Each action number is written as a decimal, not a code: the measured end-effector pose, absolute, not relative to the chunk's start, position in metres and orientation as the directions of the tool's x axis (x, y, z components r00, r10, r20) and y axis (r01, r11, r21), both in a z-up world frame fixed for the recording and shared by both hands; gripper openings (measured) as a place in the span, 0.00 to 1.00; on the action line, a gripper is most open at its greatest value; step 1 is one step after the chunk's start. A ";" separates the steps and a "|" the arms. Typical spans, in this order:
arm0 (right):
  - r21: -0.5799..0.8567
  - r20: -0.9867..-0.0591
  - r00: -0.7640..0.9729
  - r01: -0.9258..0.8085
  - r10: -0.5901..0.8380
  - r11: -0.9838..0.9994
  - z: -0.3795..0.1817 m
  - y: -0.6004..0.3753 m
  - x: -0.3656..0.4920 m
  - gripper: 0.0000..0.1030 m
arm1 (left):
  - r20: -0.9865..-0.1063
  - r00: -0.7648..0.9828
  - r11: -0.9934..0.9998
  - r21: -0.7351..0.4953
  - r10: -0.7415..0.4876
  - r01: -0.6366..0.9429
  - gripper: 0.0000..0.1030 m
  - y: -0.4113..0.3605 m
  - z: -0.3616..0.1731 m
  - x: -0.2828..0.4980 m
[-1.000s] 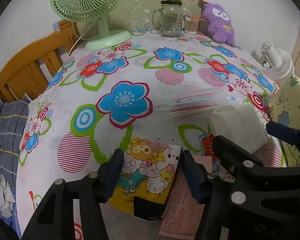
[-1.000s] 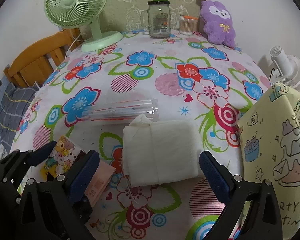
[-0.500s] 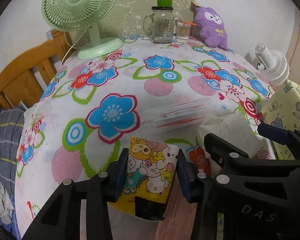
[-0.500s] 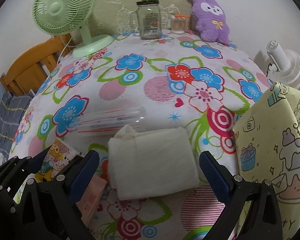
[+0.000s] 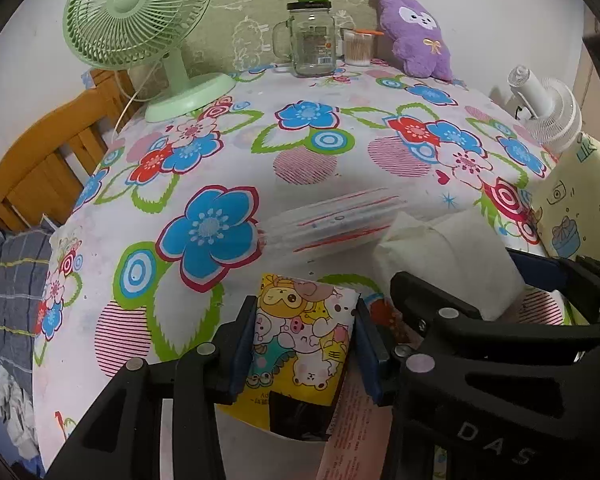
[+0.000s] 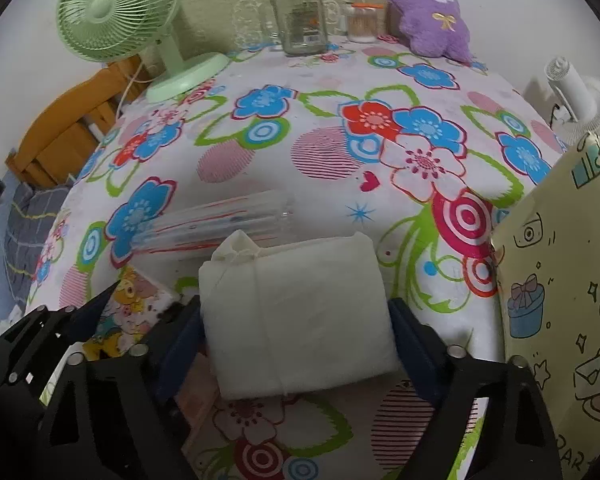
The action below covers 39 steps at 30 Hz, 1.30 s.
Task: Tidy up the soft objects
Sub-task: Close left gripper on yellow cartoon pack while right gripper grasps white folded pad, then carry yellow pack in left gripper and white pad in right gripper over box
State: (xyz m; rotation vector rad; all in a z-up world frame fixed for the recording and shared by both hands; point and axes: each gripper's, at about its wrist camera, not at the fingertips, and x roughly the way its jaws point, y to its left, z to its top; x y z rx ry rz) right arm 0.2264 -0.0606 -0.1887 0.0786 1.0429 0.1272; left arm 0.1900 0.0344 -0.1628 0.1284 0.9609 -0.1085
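The left gripper (image 5: 305, 346) is clamping a yellow cartoon-printed soft packet (image 5: 300, 344); the right gripper (image 6: 296, 320) is squeezing a white folded cloth bundle (image 6: 300, 312) on the floral desk (image 6: 340, 160).

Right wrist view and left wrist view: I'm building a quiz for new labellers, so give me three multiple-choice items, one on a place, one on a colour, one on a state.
1. Where does the clear plastic pack of straws lie?
A. beyond the white folded pack
B. under the green fan
C. inside the glass jar

2. What colour is the plush toy at the far edge of the table?
A. green
B. purple
C. orange

3. How does the left gripper stand?
A. wide open over bare cloth
B. closed on the cartoon tissue pack
C. holding the glass jar

Answers:
1 A, the straws sit just past the white folded pack, farther from the right gripper.
2 B, its fur is purple.
3 B, both pads press the sides of the cartoon tissue pack.
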 end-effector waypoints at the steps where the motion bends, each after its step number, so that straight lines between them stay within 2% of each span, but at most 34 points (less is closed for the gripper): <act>1: 0.118 -0.855 0.499 -0.073 0.139 0.990 -0.187 -0.060 0.226 0.77 | -0.823 0.568 0.987 0.061 -0.036 0.151 0.44 0.034 -0.162 0.190; 4: 0.103 -0.852 0.506 -0.087 0.133 0.991 -0.183 -0.057 0.224 0.68 | -0.821 0.570 0.985 0.063 -0.040 0.160 0.44 0.031 -0.161 0.188; 9: 0.093 -0.843 0.521 -0.100 0.132 0.991 -0.175 -0.055 0.219 0.63 | -0.807 0.589 0.984 0.076 -0.035 0.164 0.44 0.028 -0.154 0.182; 39: 0.061 -0.737 0.664 -0.123 0.127 0.991 -0.101 -0.055 0.178 0.62 | -0.687 0.723 0.985 0.068 -0.069 0.159 0.44 0.025 -0.086 0.143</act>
